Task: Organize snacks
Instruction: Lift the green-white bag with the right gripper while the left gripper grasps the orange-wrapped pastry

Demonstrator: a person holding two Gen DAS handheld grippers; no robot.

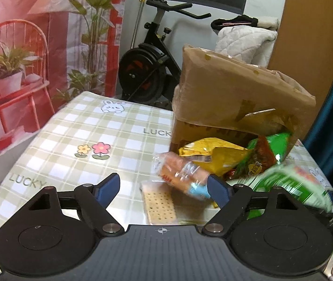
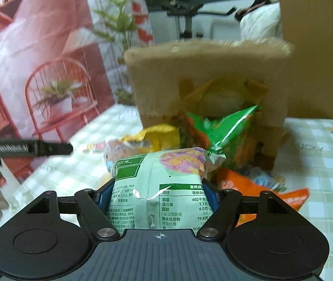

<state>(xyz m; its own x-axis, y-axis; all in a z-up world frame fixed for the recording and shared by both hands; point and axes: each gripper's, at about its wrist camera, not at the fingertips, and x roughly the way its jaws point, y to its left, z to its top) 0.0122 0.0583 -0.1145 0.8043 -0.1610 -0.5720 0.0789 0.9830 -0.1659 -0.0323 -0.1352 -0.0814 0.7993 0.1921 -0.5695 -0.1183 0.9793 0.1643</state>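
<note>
Right gripper [image 2: 159, 194] clamped on a pale green bag [image 2: 159, 180], long axis running straight ahead from the jaws, nutrition label facing up, far end pointing at a cardboard box [image 2: 213, 70]. Ahead, heaped at the box's open front: a bright green bag [image 2: 222, 131] leaning upright, a yellow bag [image 2: 157, 135] to its left, an orange bag [image 2: 292, 196] lying flat to the right. Left gripper [image 1: 164, 187] spread wide, holding nothing, low over a checked tablecloth [image 1: 73, 140]. Between its fingers, a flat cracker pack [image 1: 159, 203], long axis pointing away; just beyond, a clear bread pack [image 1: 180, 173] tilted, near the right fingertip [image 1: 218, 189], contact unclear. Pale green bag blurred at right edge of the left view. Behind the table, an exercise bike [image 1: 147, 68] and a pink backdrop [image 1: 38, 35]
</note>
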